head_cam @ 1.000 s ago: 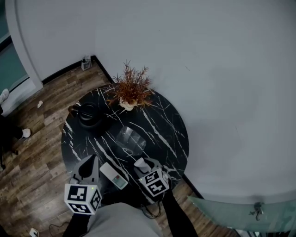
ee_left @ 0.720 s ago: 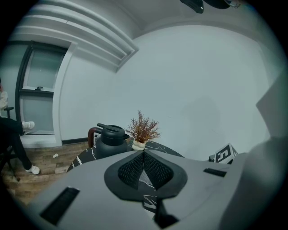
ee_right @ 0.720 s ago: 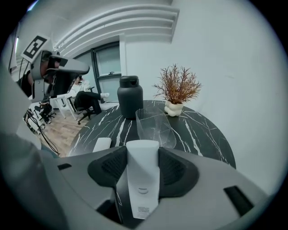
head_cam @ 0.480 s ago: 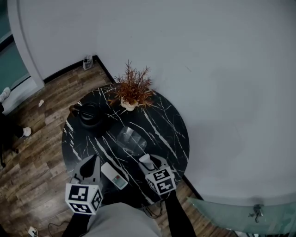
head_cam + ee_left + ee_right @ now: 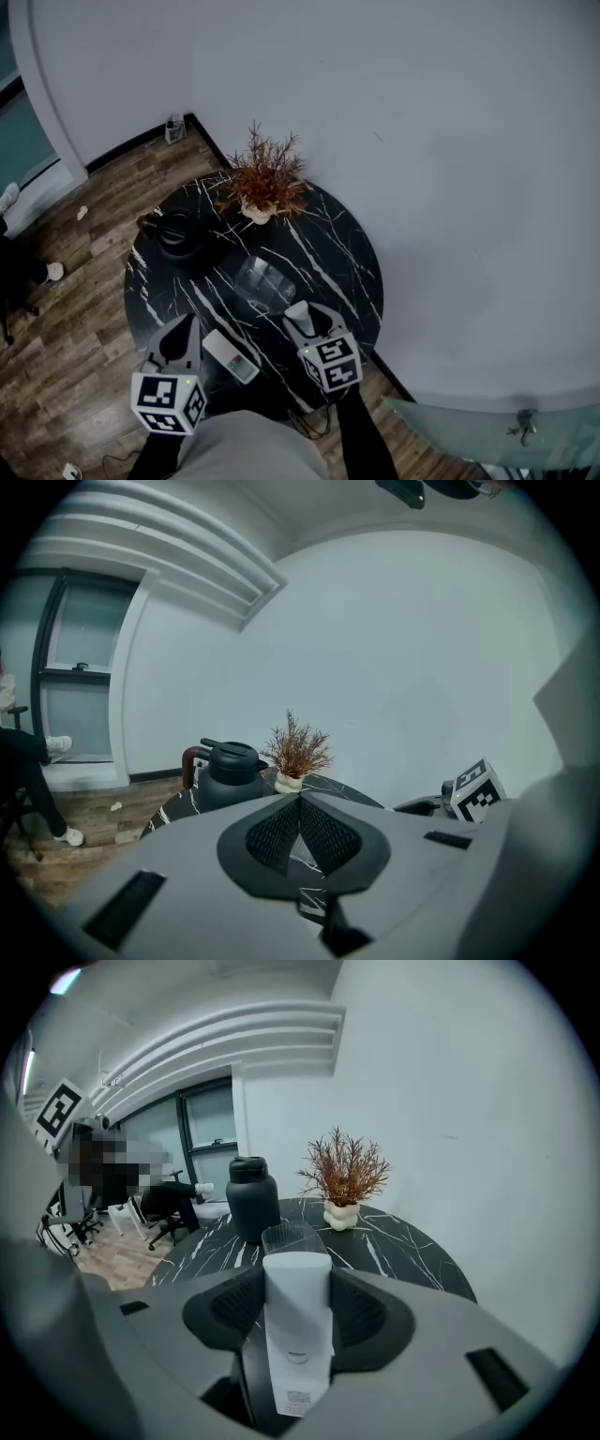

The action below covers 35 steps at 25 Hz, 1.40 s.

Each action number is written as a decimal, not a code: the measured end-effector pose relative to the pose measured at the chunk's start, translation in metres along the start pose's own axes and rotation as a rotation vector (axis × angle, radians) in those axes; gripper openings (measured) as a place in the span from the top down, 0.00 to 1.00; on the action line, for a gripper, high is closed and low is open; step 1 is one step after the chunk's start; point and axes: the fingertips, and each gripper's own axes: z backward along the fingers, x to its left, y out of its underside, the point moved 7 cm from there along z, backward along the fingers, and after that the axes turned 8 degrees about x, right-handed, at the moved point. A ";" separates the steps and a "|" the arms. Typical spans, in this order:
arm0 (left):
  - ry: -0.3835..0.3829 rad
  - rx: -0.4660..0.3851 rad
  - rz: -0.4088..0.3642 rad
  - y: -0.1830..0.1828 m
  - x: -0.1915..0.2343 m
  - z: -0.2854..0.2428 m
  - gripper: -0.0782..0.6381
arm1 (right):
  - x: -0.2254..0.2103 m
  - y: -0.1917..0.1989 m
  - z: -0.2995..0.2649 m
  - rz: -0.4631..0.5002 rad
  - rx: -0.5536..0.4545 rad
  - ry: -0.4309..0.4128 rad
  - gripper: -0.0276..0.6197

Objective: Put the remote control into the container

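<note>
Black marble table (image 5: 328,253) on wood floor (image 5: 84,272), right gripper (image 5: 298,1283) jaws clamping remote control (image 5: 297,1335), left gripper (image 5: 299,801) jaws together

Grey left tongs (image 5: 299,799) and right tongs (image 5: 298,1271) — black mesh pads (image 5: 272,836), black-and-white marker cubes (image 5: 169,403); dark sleeves (image 5: 361,441).

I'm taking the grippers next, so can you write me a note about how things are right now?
Right gripper: shut on a white remote control, held over the table, short of the clear container.
Left gripper: shut, empty.
A second remote lies on the table beside it.
Done: one remote picked up.
Left: drop it in the container.
</note>
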 end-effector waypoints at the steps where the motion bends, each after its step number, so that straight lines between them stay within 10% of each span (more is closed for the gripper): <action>1: 0.001 0.001 -0.001 0.000 0.000 0.000 0.88 | 0.000 -0.002 0.002 -0.001 -0.013 0.003 0.62; 35: -0.020 -0.001 -0.010 -0.002 0.000 0.001 0.88 | -0.028 -0.060 0.006 -0.125 -0.343 0.119 0.62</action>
